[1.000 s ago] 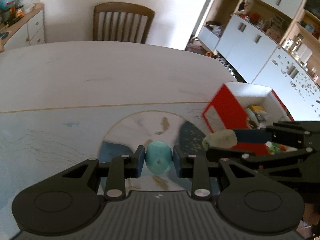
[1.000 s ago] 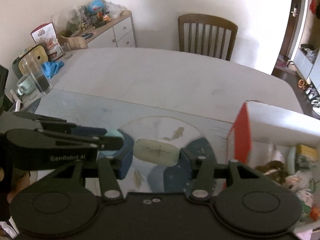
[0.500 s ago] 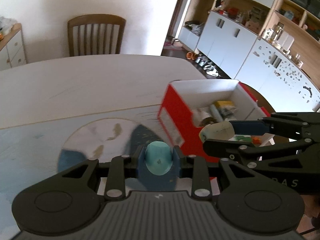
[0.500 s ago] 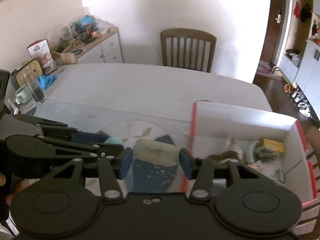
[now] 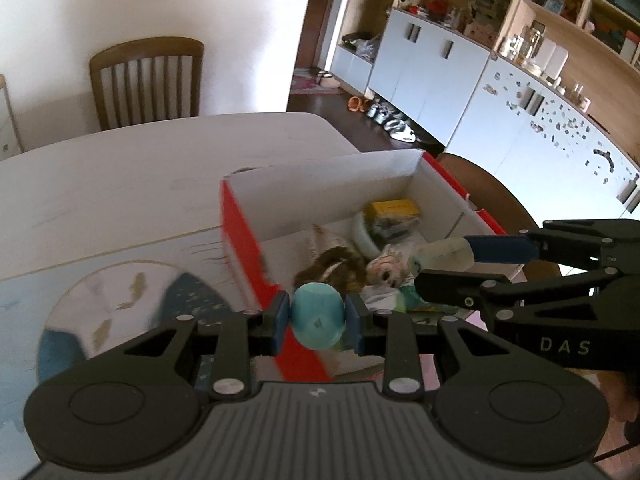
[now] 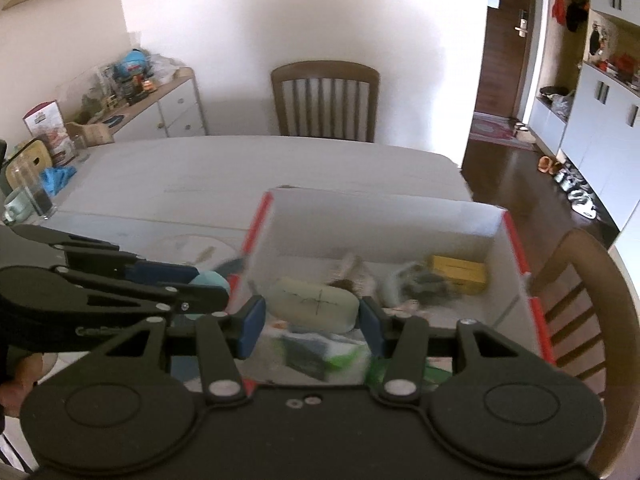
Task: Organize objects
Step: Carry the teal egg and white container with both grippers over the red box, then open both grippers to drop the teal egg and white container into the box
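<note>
My left gripper (image 5: 317, 318) is shut on a small teal cup (image 5: 318, 316) and holds it over the near left wall of a red and white cardboard box (image 5: 240, 236). My right gripper (image 6: 313, 318) is shut on a pale green oblong object (image 6: 314, 304) with a black cross mark and holds it above the box's inside (image 6: 460, 224). In the left wrist view the right gripper (image 5: 444, 266) reaches in from the right with that object (image 5: 444, 254). The left gripper also shows at the left of the right wrist view (image 6: 212, 286).
The box holds a yellow packet (image 5: 394, 208), a brown and white soft toy (image 5: 332, 264) and other small things. It stands on a white table (image 6: 240, 168) with a blue patterned mat (image 5: 100, 300). Wooden chairs (image 6: 324, 100) stand behind and at the right (image 6: 580, 300).
Both grippers have moved to the right with their objects, from above the round mat pattern to above the box. Neither grip has changed.
</note>
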Motion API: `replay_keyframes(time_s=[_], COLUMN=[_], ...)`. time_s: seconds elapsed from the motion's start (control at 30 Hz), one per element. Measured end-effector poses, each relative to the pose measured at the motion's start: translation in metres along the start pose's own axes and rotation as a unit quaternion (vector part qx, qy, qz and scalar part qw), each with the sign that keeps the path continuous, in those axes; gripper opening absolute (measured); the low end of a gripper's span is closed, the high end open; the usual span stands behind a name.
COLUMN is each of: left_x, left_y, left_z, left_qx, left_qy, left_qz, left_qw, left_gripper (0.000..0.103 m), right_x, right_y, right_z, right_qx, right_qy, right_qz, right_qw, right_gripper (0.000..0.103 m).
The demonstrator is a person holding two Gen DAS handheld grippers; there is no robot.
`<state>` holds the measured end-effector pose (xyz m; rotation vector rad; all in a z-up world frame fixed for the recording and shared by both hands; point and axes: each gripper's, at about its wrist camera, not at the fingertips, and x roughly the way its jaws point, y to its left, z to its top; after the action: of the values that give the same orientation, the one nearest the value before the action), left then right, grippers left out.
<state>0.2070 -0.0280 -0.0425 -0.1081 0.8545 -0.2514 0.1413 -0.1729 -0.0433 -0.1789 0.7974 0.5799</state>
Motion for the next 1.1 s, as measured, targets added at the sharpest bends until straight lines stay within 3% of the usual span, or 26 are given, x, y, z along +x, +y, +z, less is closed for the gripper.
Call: replay_keyframes(time_s=[0.57,1.1], left_x=[0.066,0.125], left_y=[-0.067,-0.061], left_z=[0.017,0.044], left_qx=[0.05,0.069], left_qy=[0.029,0.047], left_qz=[0.009,0.048], left_qw=[0.9983,0.9953], left_gripper=[0.03,0.03], right_x=[0.024,0.074], right_y=[-0.103,-0.114], right_z=[-0.005,-0.02], right_qx=[0.012,-0.009], right_qy=[0.017,0.058], right_qz=[-0.046,-0.022], right_qw=[0.999,0.998], right_gripper=[0.05,0.05])
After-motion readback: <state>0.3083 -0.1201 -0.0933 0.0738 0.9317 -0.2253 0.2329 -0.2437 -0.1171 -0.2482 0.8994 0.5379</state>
